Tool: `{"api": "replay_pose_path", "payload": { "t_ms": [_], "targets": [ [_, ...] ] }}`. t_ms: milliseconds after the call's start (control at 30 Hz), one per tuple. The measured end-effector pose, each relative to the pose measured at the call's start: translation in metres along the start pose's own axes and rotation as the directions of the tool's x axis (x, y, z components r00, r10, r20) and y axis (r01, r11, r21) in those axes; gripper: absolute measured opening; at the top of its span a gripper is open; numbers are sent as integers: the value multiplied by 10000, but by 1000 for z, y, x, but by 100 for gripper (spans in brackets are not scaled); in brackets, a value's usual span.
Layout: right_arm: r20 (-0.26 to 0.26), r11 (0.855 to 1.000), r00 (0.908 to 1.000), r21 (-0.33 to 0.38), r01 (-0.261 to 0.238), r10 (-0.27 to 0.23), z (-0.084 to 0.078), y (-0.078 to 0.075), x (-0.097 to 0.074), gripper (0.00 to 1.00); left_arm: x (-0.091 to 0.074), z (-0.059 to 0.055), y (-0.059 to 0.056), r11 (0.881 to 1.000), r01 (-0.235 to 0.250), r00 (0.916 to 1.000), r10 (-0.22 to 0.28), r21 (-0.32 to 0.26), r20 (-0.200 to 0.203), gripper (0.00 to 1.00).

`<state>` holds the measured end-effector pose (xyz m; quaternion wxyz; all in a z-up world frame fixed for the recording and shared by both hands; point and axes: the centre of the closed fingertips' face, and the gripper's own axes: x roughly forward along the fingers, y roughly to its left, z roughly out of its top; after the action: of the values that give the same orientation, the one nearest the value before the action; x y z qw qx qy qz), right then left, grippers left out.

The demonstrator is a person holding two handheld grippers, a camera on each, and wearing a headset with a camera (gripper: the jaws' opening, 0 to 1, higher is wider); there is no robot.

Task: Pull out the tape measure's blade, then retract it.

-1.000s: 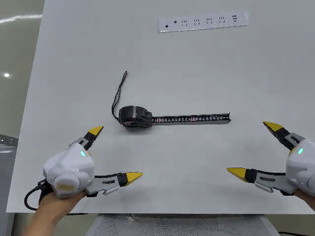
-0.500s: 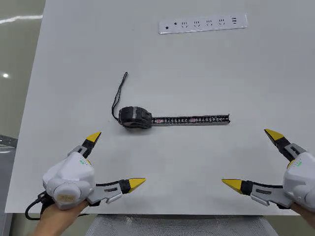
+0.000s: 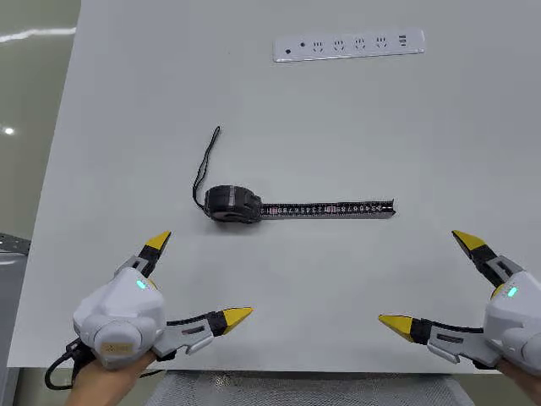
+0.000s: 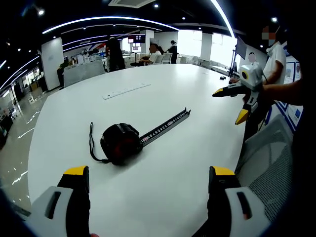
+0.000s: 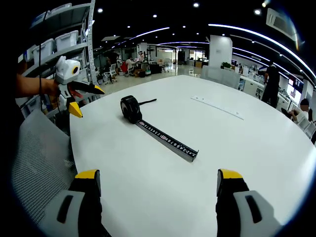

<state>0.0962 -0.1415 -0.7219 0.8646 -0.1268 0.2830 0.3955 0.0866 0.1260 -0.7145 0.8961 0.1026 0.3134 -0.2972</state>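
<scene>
In the head view, the right gripper (image 3: 427, 279) has its body cut off by the right and bottom edges. The hand (image 3: 101, 379) holding the left gripper (image 3: 201, 277) runs off the bottom edge. The table (image 3: 127, 101) is cropped at the top and right. The numbers on the blade (image 3: 330, 208) are too small to read, as are the markings on the power strip (image 3: 348, 45).

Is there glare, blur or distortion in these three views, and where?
Head view: even light, the tape measure sharp, barely any shadow, one light streak on the floor. Left gripper view: fisheye curves the table edge. Right gripper view: same curving, no motion blur.
</scene>
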Motion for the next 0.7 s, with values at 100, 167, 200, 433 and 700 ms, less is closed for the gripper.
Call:
{"api": "replay_pose_path", "payload": {
  "t_ms": [100, 167, 200, 433, 700],
  "targets": [
    [-46, 10000, 10000, -6, -47, 47, -1, 1, 0, 100, 0, 3, -2, 9999, -135, 9999, 135, -79, 34, 99],
    [-49, 10000, 10000, -31, -68, 68, -1, 1, 0, 100, 1, 5, -3, 9998, -197, 9998, 197, -51, 80, 99],
    [-37, 10000, 10000, -39, -76, 76, -1, 1, 0, 100, 1, 5, -3, 9997, -236, 9997, 236, -44, 61, 99],
    [79, 9996, 9997, -150, -238, 239, 1, 1, 0, 98, 4, 9, 3, 9958, -801, 9968, 801, -453, -9, 99],
    [59, 9977, 9985, -394, -549, 551, 1, 2, 0, 94, 7, 15, 17, 9836, -1518, 9883, 1524, -969, -17, 97]
  ]
}}
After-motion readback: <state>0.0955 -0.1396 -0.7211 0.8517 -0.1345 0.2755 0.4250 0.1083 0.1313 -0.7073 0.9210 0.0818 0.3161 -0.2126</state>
